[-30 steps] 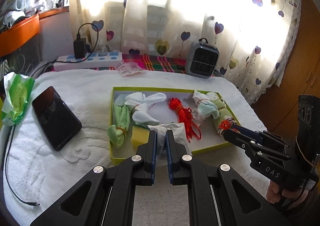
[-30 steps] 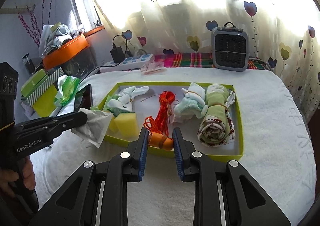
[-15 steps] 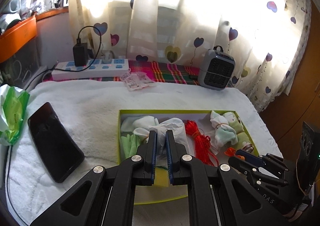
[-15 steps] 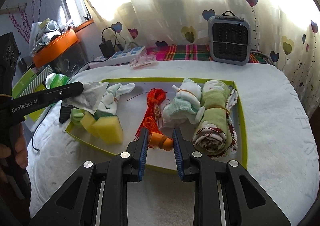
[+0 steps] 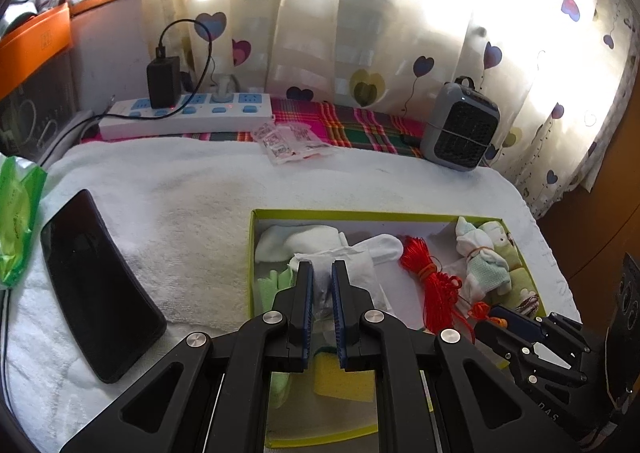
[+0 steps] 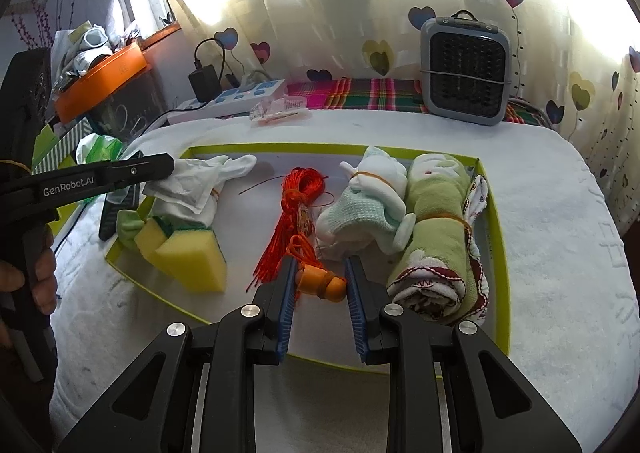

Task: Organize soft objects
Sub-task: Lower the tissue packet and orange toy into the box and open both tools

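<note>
A shallow green-rimmed tray (image 6: 496, 253) lies on a white towel. It holds yellow sponges (image 6: 192, 257), a red cord bundle (image 6: 296, 205), a white-and-mint sock bundle (image 6: 368, 209), a rolled green towel (image 6: 436, 237) and white socks (image 5: 296, 243). My left gripper (image 5: 322, 281) is shut on a crumpled white cloth (image 5: 356, 263), which hangs over the tray's left part above the socks and sponges. My right gripper (image 6: 320, 273) is shut on a small orange gourd-shaped piece (image 6: 320, 284) tied to the red cord, low over the tray's front middle. A hand (image 6: 40, 273) holds the left gripper's handle.
A black phone (image 5: 96, 281) lies left of the tray, with a green plastic bag (image 5: 16, 221) beyond it. At the back stand a white power strip (image 5: 184, 117) with a charger, some small packets (image 5: 292, 141) and a grey heater (image 6: 464, 69). An orange shelf (image 6: 100, 73) juts out at the left.
The left gripper has carried the white cloth from the tray's front edge to over its left part. The right gripper has moved the orange piece further in and lower over the tray.
</note>
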`<state>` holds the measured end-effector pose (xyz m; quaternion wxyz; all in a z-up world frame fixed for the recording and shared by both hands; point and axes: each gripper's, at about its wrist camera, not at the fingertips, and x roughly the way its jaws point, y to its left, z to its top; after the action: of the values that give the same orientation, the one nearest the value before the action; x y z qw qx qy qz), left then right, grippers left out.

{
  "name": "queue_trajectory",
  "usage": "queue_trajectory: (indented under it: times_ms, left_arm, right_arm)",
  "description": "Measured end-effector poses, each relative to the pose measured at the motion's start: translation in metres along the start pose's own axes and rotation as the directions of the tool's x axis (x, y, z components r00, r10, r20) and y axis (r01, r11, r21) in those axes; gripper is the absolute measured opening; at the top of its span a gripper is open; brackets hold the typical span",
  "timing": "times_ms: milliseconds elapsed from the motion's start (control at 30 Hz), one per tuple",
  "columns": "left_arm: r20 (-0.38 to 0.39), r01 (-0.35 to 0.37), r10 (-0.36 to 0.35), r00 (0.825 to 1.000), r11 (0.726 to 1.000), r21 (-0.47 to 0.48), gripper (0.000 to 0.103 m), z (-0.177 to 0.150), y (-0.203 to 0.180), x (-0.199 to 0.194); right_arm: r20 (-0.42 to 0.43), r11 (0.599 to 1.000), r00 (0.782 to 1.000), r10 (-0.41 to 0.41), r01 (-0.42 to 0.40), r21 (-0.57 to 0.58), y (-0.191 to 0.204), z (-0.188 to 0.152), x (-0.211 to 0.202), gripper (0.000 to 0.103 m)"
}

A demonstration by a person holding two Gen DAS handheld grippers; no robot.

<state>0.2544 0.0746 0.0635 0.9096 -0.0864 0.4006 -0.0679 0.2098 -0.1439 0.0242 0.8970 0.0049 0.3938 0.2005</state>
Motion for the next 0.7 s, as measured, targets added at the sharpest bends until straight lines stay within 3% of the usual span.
queue_trajectory:
  times_ms: [200, 533, 700]
  left_arm:
    - [-0.009, 0.007, -0.007, 1.0, 1.0, -0.011, 0.009, -0.0015, 0.0023, 0.0027]
    - [-0.019, -0.007, 0.007, 1.0, 1.0, -0.008, 0.027, -0.0053, 0.003, 0.004]
    - [-0.018, -0.015, 0.015, 1.0, 1.0, -0.007, 0.028, -0.0061, 0.0022, 0.0023]
  right_arm:
    - [-0.007, 1.0, 1.0, -0.018, 0.018, -0.002, -0.0015, -0.001, 0.0034, 0.026]
    - [-0.015, 0.999, 0.999, -0.044, 0.044, -0.027, 0.0024, -0.0033, 0.0054, 0.026]
    - [-0.009, 0.999, 0.999, -0.048, 0.047, -0.027, 0.0028, -0.0045, 0.0038, 0.043]
